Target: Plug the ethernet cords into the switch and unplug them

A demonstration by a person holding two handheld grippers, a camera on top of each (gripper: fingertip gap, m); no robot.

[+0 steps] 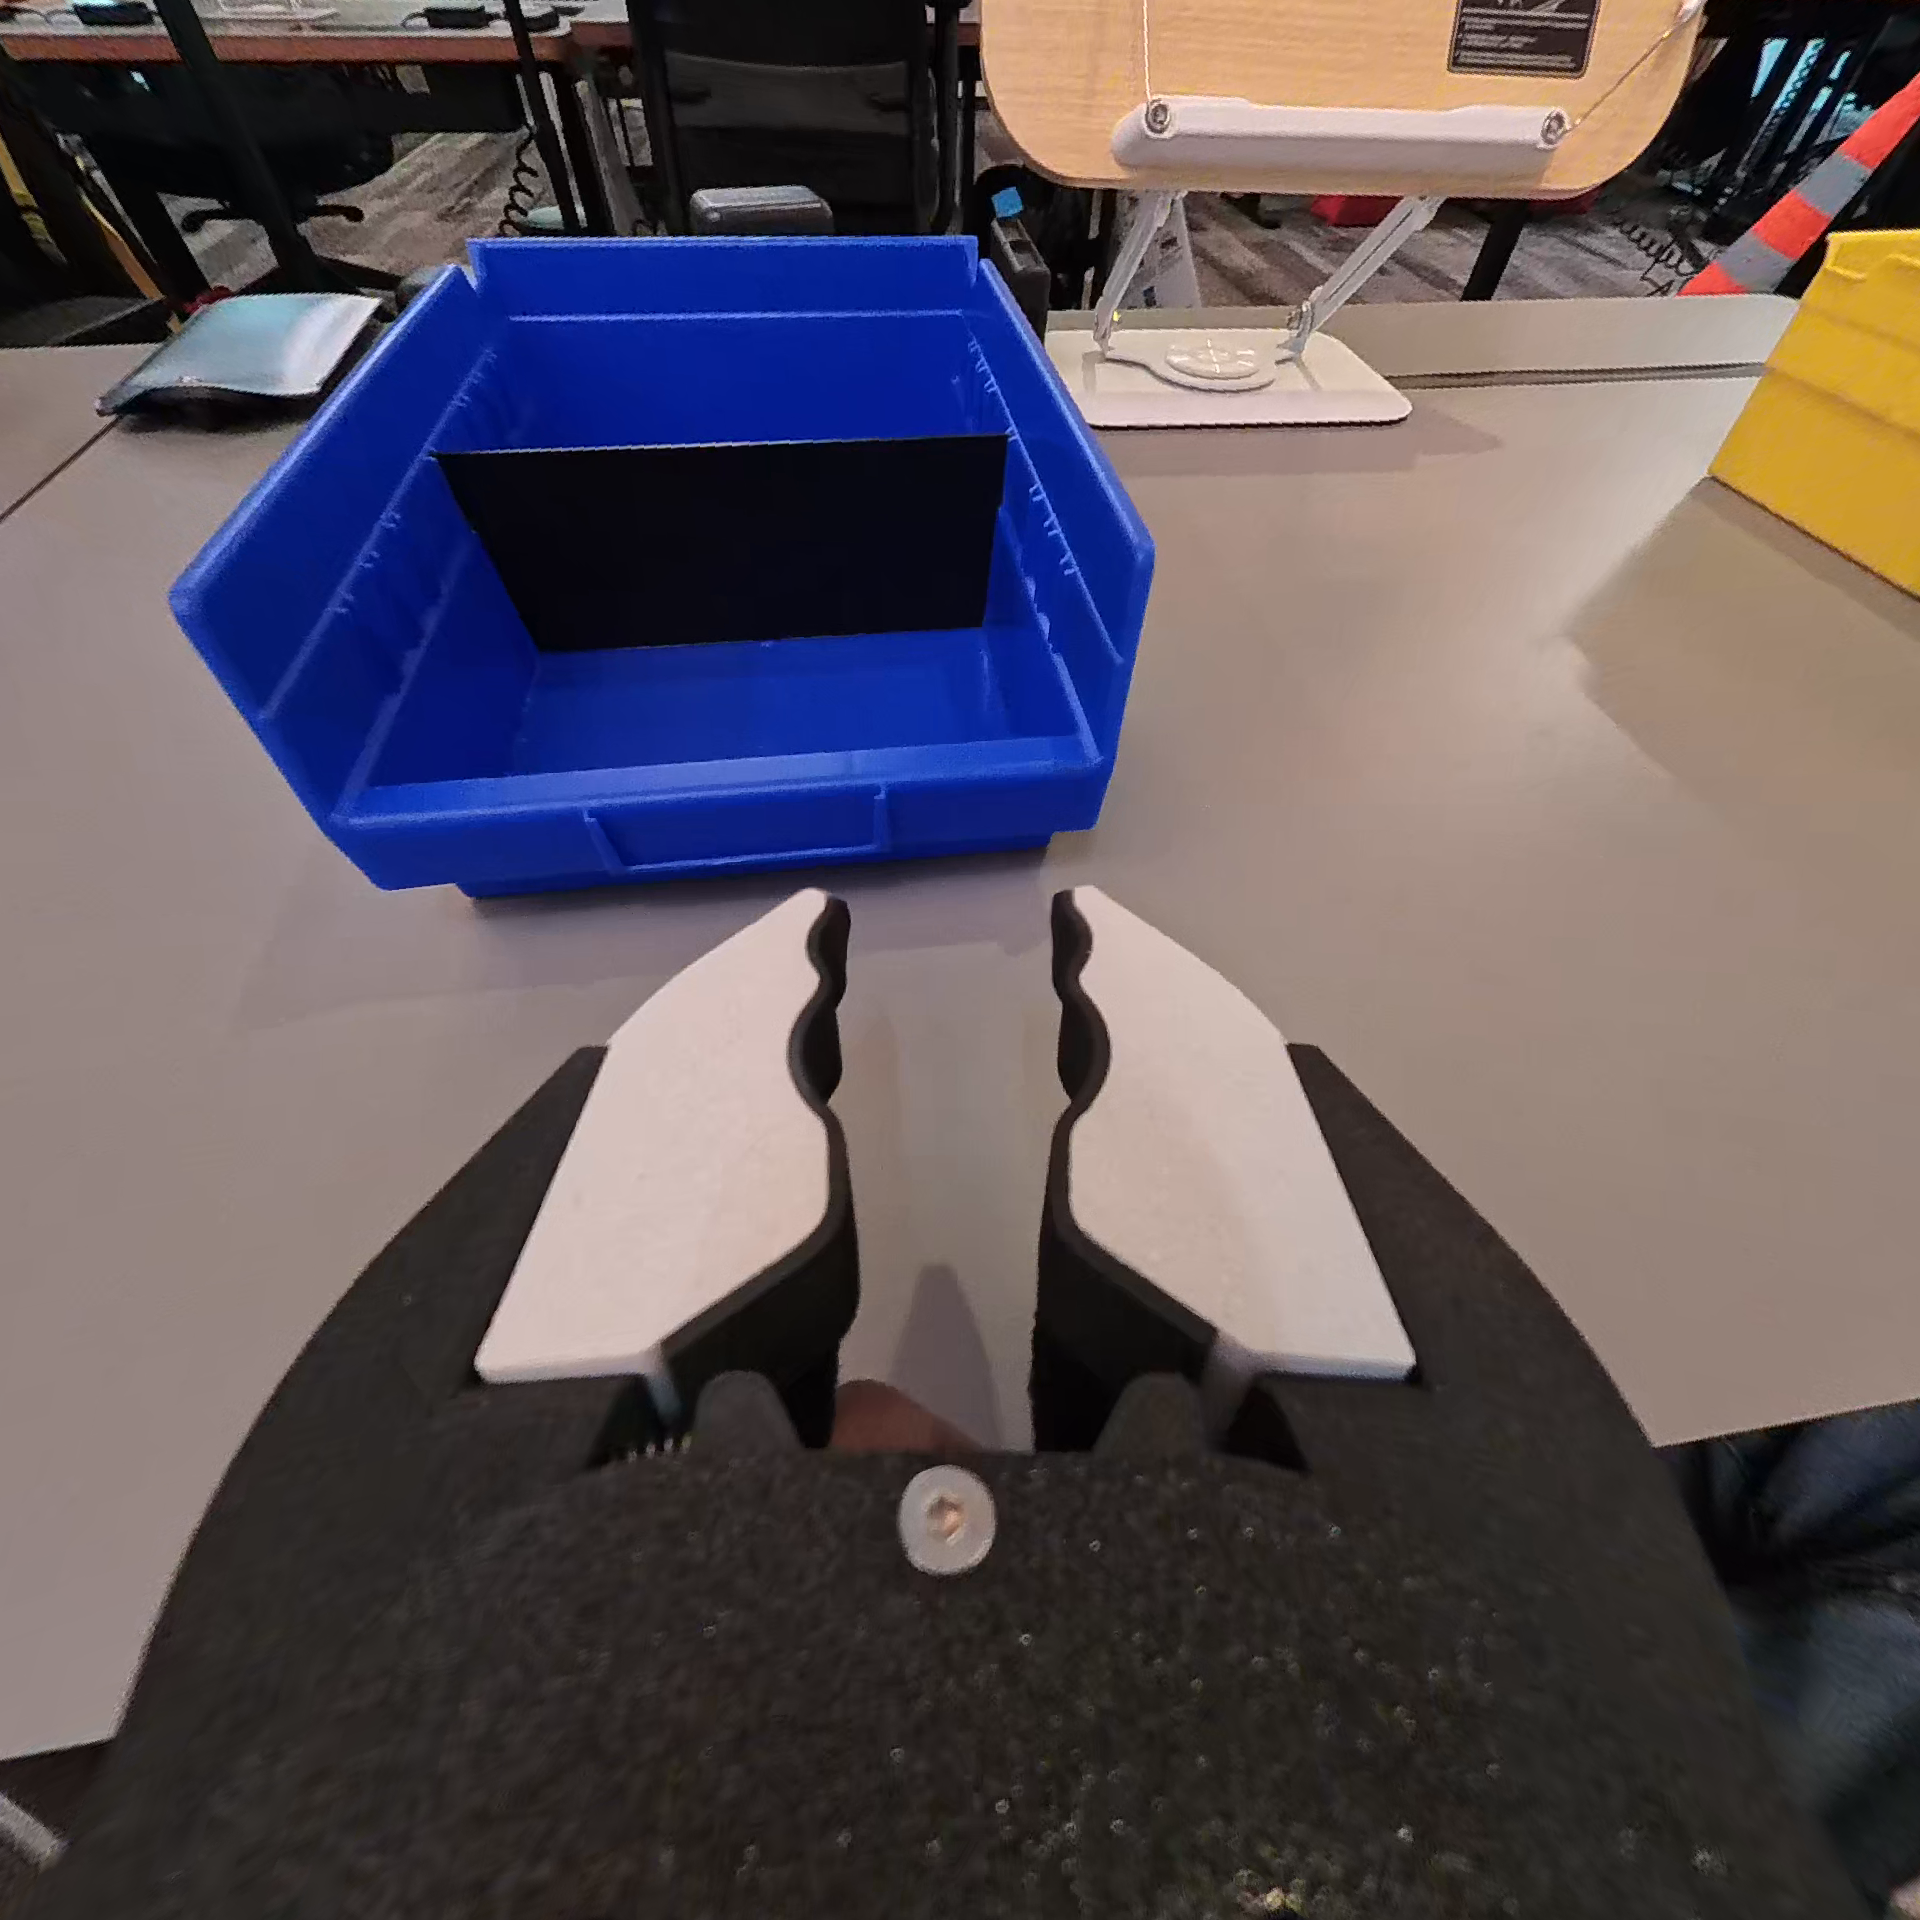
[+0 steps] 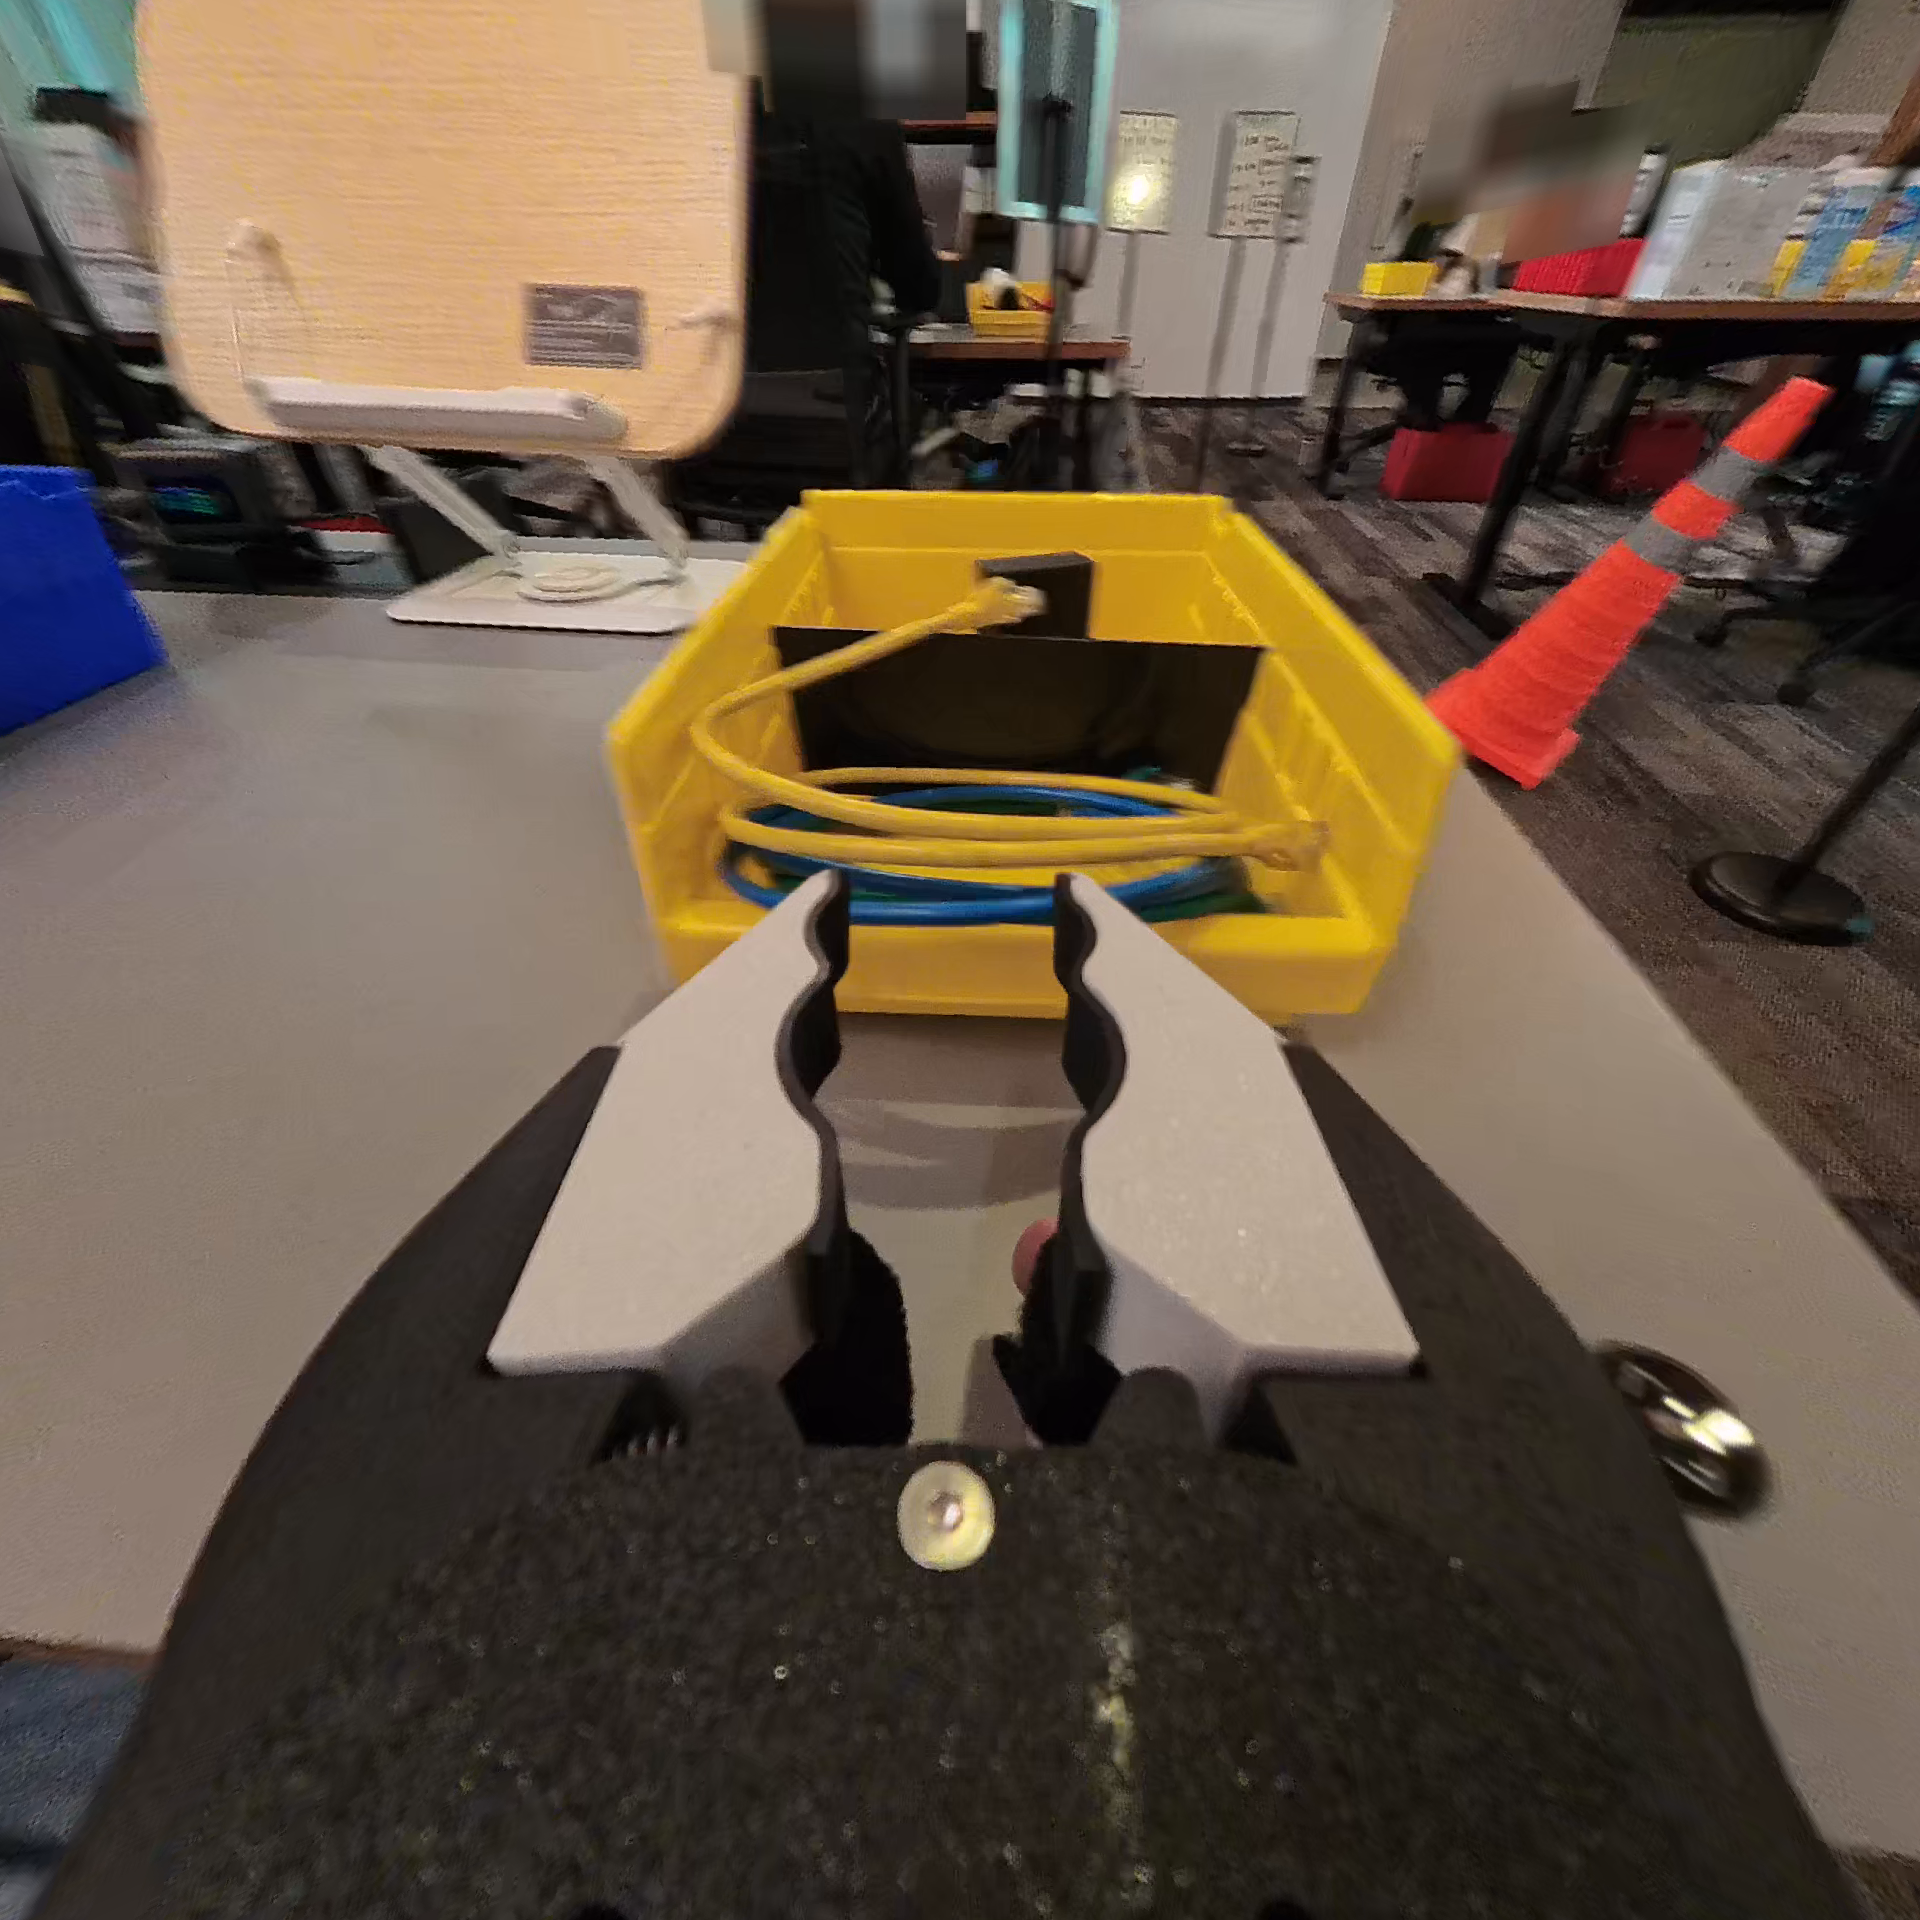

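Big grey worktop (image 1: pixel 1455 831) runs across both views, with two plastic bins on it. The blue bin (image 1: pixel 665 582) sits straight ahead of the left gripper (image 1: pixel 951 914), just beyond its tips, with a black divider (image 1: pixel 727 540) standing across its middle and nothing visible in the front compartment. The left gripper hangs over bare worktop, partly spread, holding nothing.

The yellow bin (image 2: pixel 1039 966) is right in front of the right gripper (image 2: pixel 951 904), its front wall showing between the fingertips. It has a black divider (image 2: pixel 1039 696) too. The front compartment holds the coiled ethernet cords: a yellow cord (image 2: pixel 977 831) on top, one plug lying at the right and the other end arching over the divider toward a black upright piece (image 2: pixel 1039 592) at the back; I can't tell if that's the switch. Under it lie a blue cord (image 2: pixel 935 904) and a bit of green cord (image 2: pixel 1226 904). The right gripper is also partly spread and not touching any of them.

Behind the bins stands a tan board on a white stand (image 1: pixel 1340 94), carrying a dark label too blurry to read. An orange cone (image 2: pixel 1621 603) is on the floor to the right.
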